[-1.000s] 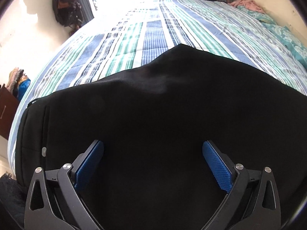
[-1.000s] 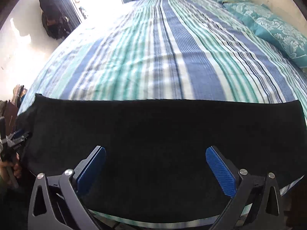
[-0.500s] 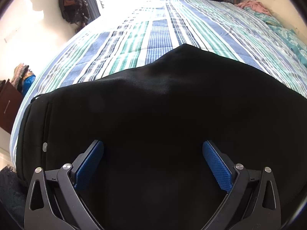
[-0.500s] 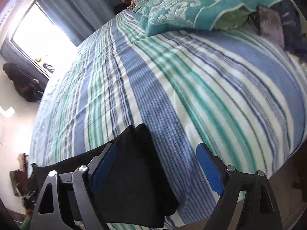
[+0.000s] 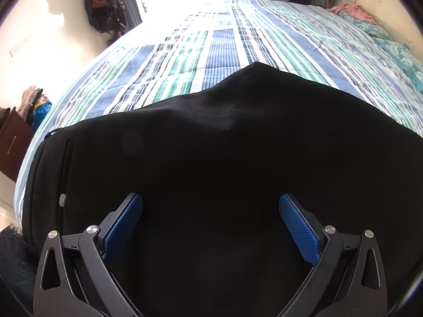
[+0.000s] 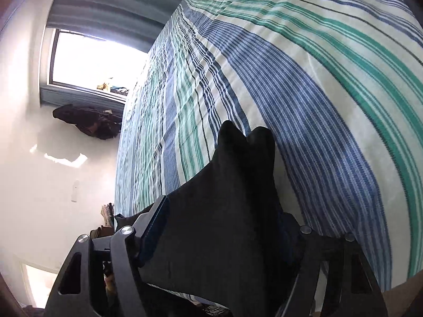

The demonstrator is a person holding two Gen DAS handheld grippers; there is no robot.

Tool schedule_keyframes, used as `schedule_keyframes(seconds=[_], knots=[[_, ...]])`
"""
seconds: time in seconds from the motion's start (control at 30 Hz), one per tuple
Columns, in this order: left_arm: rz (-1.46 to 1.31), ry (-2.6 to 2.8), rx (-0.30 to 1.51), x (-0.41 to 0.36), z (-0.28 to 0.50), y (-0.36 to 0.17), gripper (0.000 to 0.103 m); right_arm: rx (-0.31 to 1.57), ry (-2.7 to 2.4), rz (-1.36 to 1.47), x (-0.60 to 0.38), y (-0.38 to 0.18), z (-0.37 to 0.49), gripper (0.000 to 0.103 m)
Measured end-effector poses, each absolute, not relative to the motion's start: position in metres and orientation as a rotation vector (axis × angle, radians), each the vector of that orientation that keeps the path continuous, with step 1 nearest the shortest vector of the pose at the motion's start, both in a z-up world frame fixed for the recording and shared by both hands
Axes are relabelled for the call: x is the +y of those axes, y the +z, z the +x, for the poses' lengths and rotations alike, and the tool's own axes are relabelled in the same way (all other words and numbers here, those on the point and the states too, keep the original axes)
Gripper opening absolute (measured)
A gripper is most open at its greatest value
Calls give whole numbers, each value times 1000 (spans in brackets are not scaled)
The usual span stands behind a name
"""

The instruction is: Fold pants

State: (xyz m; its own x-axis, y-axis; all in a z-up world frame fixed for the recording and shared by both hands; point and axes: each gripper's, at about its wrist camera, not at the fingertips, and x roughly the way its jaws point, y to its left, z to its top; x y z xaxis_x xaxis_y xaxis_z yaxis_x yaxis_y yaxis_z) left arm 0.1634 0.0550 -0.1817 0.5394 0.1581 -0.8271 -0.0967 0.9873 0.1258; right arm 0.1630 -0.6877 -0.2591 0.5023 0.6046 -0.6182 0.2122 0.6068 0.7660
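Pants (image 5: 224, 179) lie flat across the near edge of the bed (image 5: 238, 39), a wide black sheet over the blue-and-green striped bedspread. At the far left of the left wrist view we make out a waistband with a small pale button (image 5: 62, 199), so that end is the top of the garment, and the peak of cloth out ahead looks like the crotch. Judging by that, the legs are already laid one over the other lengthwise. That is a guess, mind, since the black fabric hides its own layers.

Our left claw (image 5: 211, 227) hovers over the cloth with its blue pads (image 5: 300, 231) spread wide apart, gripping nothing. We cannot say whether it touches the fabric or hangs just above it.

Over on the other side, our right claw (image 6: 219, 237) is tipped on its side, and black cloth bunches up between the two fingers, rising to a double peak (image 6: 246, 137) beyond the tips. The jaws are drawn in against that bundle, clamped on what we take to be the leg end of the pants. The cloth there stands up off the bedspread and not flat on it.

So the score: lengthwise fold apparently done, hem end gathered, crosswise fold not yet made. What remains, we reckon, is carrying that end over toward the waistband, laying it down square, and perhaps one more fold to finish.
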Motion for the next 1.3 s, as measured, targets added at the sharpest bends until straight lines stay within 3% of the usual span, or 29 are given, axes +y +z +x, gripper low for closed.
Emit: schedule_keyframes(seconds=[0.03, 0.07, 0.1, 0.43, 0.67, 0.83, 0.9, 0.93, 0.97, 1.0, 1.13, 1.23, 1.3], knots=[[67, 150, 988, 55, 163, -182, 103, 1064, 245, 917, -686, -261, 164, 48], [66, 149, 986, 56, 163, -182, 103, 1088, 193, 926, -687, -265, 163, 19], [66, 148, 985, 56, 163, -182, 103, 1106, 153, 954, -688, -269, 161, 16], [13, 106, 1019, 67, 154, -173, 102, 862, 488, 1121, -592, -197, 141, 15], [-64, 82, 989, 96, 143, -164, 102, 819, 635, 1249, -416, -192, 160, 15], [-121, 91, 969, 122, 135, -160, 102, 897, 641, 1134, -262, -208, 187, 15], [-121, 80, 966, 125, 133, -160, 102, 948, 618, 991, -197, -213, 195, 21], [-114, 77, 966, 125, 132, -160, 102, 994, 587, 902, -167, -218, 199, 31], [-106, 73, 966, 125, 130, -160, 102, 1053, 560, 813, -139, -223, 202, 49], [-105, 68, 966, 126, 128, -160, 102, 1102, 555, 741, -117, -227, 204, 56], [-156, 49, 960, 134, 126, -156, 102, 1040, 684, 613, -98, -206, 178, 67], [-164, 71, 948, 132, 127, -149, 101, 898, 631, 448, -134, -183, 137, 81], [-174, 41, 901, 123, 124, -136, 98, 836, 506, 337, -171, -177, 110, 84]])
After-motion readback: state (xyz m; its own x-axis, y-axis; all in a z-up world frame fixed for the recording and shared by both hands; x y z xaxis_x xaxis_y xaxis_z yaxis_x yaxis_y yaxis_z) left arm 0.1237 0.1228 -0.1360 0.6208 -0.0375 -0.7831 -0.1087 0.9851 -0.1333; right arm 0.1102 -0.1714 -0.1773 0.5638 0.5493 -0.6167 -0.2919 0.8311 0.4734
